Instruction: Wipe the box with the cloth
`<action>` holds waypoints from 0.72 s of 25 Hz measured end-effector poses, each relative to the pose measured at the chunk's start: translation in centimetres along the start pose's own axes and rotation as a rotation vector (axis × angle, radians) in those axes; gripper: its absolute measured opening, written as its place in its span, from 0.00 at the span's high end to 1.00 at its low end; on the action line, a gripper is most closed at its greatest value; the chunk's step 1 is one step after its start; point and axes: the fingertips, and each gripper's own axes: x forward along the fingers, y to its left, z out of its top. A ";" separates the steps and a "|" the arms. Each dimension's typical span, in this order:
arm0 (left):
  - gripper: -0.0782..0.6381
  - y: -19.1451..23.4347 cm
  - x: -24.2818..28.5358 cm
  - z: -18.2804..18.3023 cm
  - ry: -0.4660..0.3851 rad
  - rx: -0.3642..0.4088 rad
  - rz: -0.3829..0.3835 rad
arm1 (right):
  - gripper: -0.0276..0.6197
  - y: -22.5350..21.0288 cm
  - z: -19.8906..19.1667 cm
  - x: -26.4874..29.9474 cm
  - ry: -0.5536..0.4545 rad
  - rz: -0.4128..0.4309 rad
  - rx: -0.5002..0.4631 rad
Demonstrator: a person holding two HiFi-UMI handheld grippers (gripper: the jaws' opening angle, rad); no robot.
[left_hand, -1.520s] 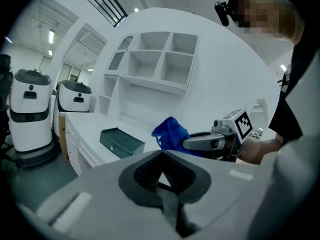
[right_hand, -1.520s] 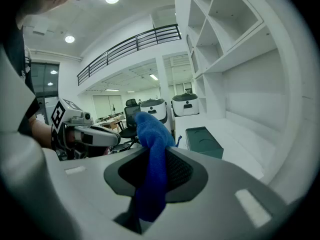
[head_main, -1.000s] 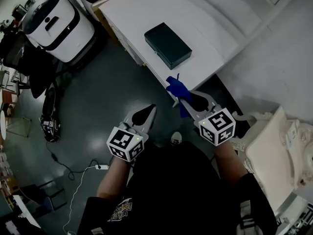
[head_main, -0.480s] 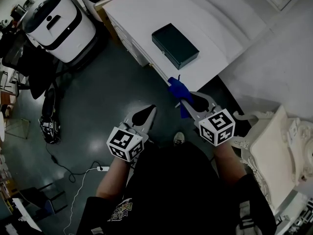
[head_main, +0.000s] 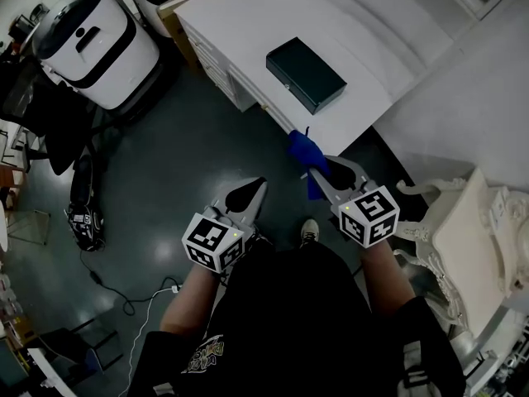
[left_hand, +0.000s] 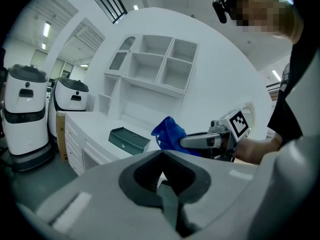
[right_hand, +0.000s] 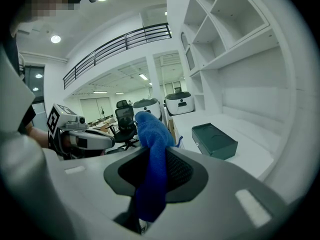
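Note:
A dark green box (head_main: 306, 74) lies shut on the white desk (head_main: 248, 23), a little ahead of both grippers. My right gripper (head_main: 321, 174) is shut on a blue cloth (head_main: 303, 150), which sticks up past its jaws just short of the desk's near edge. In the right gripper view the cloth (right_hand: 152, 134) hangs through the jaws, with the box (right_hand: 215, 140) beyond it on the right. My left gripper (head_main: 248, 195) is shut on nothing, over the floor left of the desk. Its view shows the box (left_hand: 129, 140), the cloth (left_hand: 169, 132) and the right gripper (left_hand: 202, 141).
Two white robot units (head_main: 92, 31) stand on the dark floor at the left, beside a black office chair (head_main: 45, 110). A white ornate chair (head_main: 467, 246) is close on the right. Cables (head_main: 124, 292) trail over the floor. Open white shelves (left_hand: 155, 69) rise behind the desk.
The desk and box have drifted to the right in the head view. The right gripper, still holding the cloth, is slightly closer to the desk's edge. The left gripper keeps its place.

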 end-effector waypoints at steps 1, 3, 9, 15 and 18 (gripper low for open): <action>0.89 0.3 -0.4 -0.1 0.005 0.001 -0.007 | 0.78 0.4 -0.1 0.3 0.000 -0.006 0.006; 0.89 1.0 -1.0 -0.3 0.014 0.003 -0.019 | 0.78 1.1 -0.2 0.9 0.001 -0.017 0.017; 0.89 3.0 -2.6 -0.8 0.029 0.007 -0.056 | 0.78 2.9 -0.9 2.6 0.008 -0.053 0.043; 0.89 4.5 -4.1 -0.8 0.032 0.017 -0.094 | 0.78 4.5 -0.6 4.0 0.008 -0.088 0.055; 0.89 5.2 -4.5 -0.5 0.024 0.020 -0.101 | 0.78 5.0 -0.5 4.4 0.011 -0.099 0.052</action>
